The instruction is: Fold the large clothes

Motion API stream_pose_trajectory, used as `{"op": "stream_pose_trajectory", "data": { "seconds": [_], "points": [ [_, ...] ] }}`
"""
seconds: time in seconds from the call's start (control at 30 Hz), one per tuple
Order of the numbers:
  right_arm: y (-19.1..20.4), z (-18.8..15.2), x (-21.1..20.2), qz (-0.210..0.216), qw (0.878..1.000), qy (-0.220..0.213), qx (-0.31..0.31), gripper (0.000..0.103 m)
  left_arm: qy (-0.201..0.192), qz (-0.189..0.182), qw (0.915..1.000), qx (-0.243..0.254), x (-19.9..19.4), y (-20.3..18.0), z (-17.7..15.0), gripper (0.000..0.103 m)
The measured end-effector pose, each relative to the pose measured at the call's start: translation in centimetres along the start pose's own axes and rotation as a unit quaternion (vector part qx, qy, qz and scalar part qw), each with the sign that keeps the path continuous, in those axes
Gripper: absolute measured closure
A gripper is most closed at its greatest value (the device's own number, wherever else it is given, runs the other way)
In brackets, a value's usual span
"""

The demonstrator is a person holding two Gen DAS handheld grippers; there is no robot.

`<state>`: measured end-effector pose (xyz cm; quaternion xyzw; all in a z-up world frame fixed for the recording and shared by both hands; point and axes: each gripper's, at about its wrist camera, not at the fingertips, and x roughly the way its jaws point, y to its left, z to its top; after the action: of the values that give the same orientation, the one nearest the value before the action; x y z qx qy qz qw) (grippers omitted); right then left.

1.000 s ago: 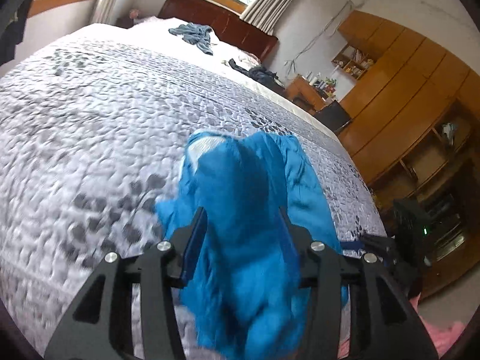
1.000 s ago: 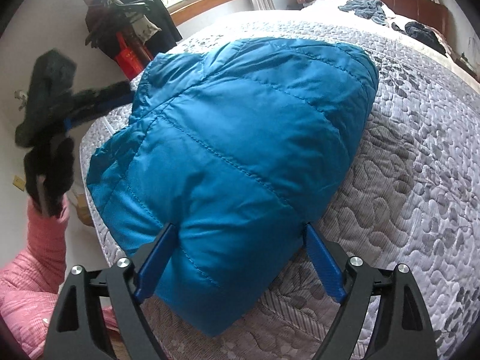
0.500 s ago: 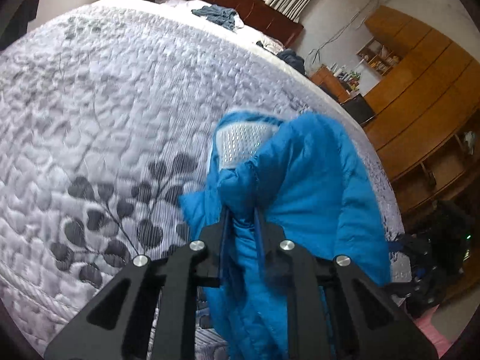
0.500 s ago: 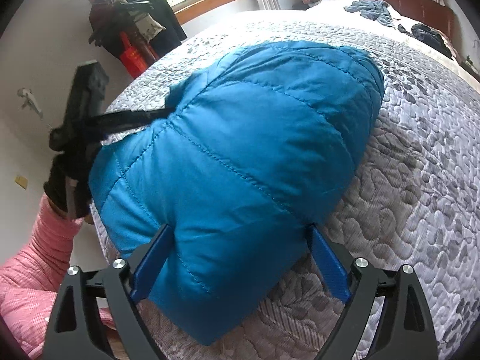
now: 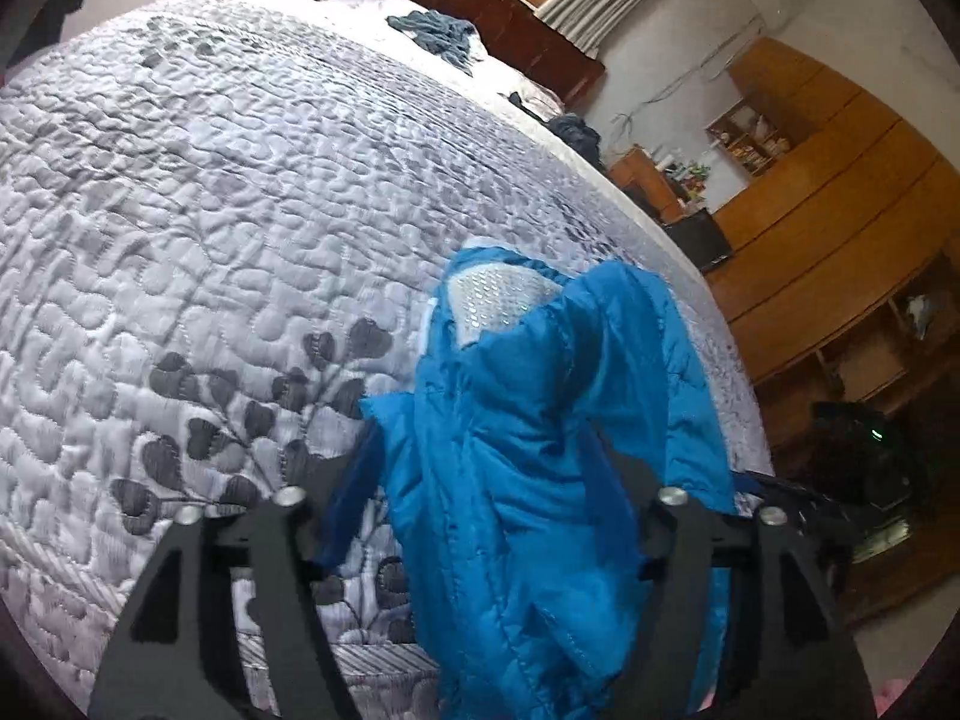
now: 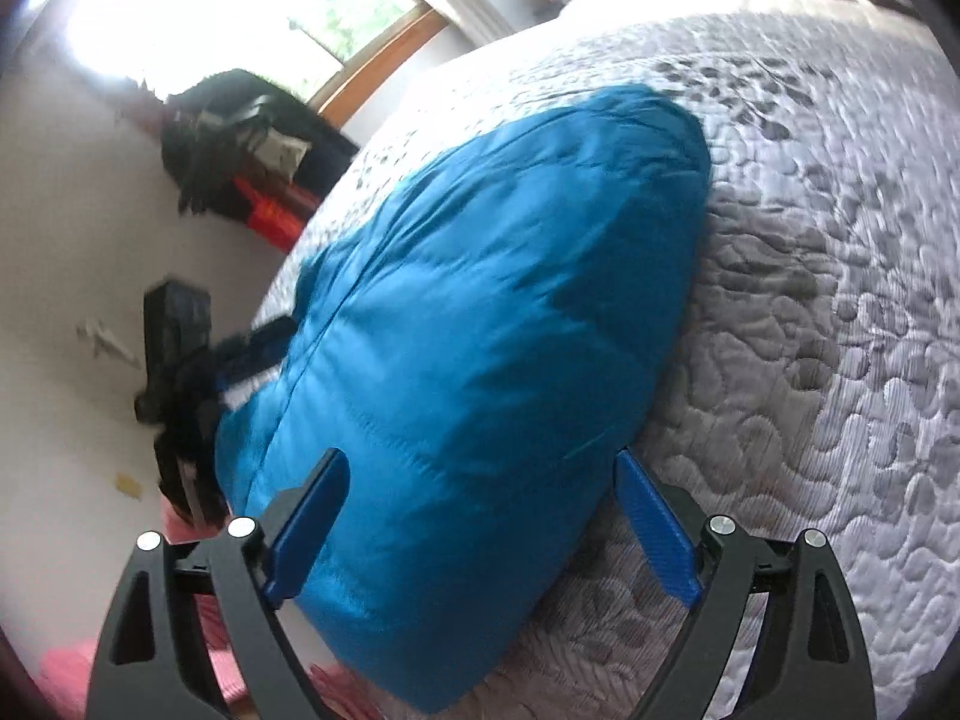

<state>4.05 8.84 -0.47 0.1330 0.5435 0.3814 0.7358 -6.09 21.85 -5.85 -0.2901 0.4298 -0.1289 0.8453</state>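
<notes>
Jacket (image 6: 480, 330) btwn open right claw (image 6: 480, 528)

A big grey quilted bedspread with dark leaf shapes (image 5: 240, 210) covers the bed. A crumpled grey-blue cloth (image 5: 441, 36) lies near the dark wooden headboard (image 5: 510, 18). Orange-brown wooden cupboards (image 5: 840, 228) stand beside.

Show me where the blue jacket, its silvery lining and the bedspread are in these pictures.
jacket (image 6: 480, 312), right wrist view, on its quilted outer shell.
lining (image 5: 498, 300), left wrist view, on the dotted silver patch at the collar.
bedspread (image 5: 210, 180), left wrist view, on a bare quilted stretch.
</notes>
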Motion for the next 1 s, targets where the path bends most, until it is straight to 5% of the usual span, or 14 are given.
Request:
{"op": "stream_pose_trajectory", "data": {
  "seconds": [0.2,0.33,0.7,1.0],
  "points": [
    [-3.0,1.2,1.2,0.05,0.998,0.005,0.045,0.013,0.018,-0.045,0.9985,0.025,1.4,-1.1,0.4,0.023],
    [-4.6,1.7,2.3,0.071,0.995,0.009,0.064,0.011,0.039,-0.026,0.9981,0.039,3.2,-1.1,0.6,0.019],
    [-6.2,1.4,4.5,0.116,0.991,0.028,0.066,0.003,0.067,-0.107,0.9919,-0.015,5.9,2.4,0.0,0.003],
    [-6.4,0.7,5.3,0.127,0.99,0.028,0.059,0.003,0.077,-0.153,0.9852,-0.011,7.8,1.9,-0.7,0.003]
  ]
}}
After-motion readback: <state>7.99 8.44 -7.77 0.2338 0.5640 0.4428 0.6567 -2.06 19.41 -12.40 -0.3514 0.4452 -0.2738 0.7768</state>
